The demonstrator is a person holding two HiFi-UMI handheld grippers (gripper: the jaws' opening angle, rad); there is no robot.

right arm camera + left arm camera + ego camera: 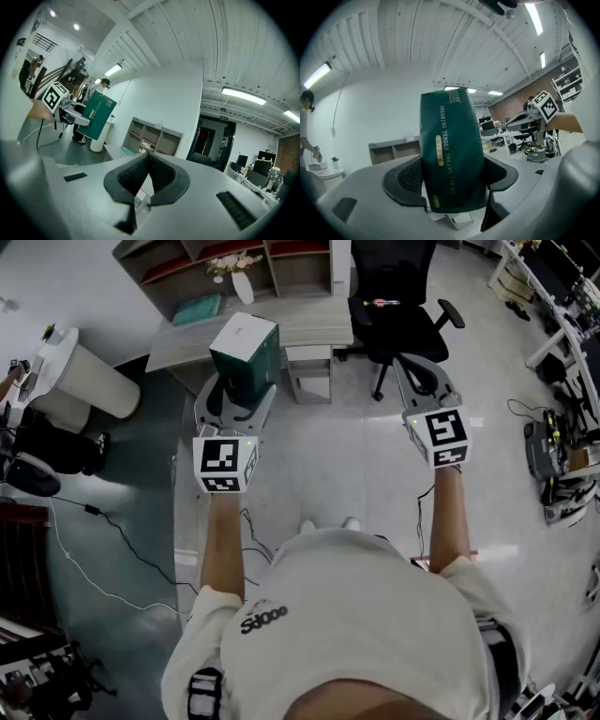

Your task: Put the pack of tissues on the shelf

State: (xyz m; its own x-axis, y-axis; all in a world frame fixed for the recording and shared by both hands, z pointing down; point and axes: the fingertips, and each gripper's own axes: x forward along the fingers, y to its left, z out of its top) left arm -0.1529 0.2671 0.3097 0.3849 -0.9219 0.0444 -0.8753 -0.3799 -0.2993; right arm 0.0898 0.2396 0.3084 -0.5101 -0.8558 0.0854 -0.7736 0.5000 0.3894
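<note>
The pack of tissues (246, 357) is a dark green, upright packet with gold print. My left gripper (236, 399) is shut on its lower part and holds it up in the air. In the left gripper view the pack (452, 154) stands between both black pads (405, 180) and fills the middle. My right gripper (427, 390) is held level at the right, shut with nothing in it; its pads (161, 176) meet. The shelf (234, 263), a low unit of open cubbies, stands against the far wall ahead, and the right gripper view shows the shelf (152, 136) past the jaws.
A grey low table (309, 324) stands before the shelf, with a teal item (197, 308) and a white vase of flowers (242, 282) near it. A black office chair (398, 306) is at right, a white round bin (80, 376) at left. Cables (103, 521) cross the floor.
</note>
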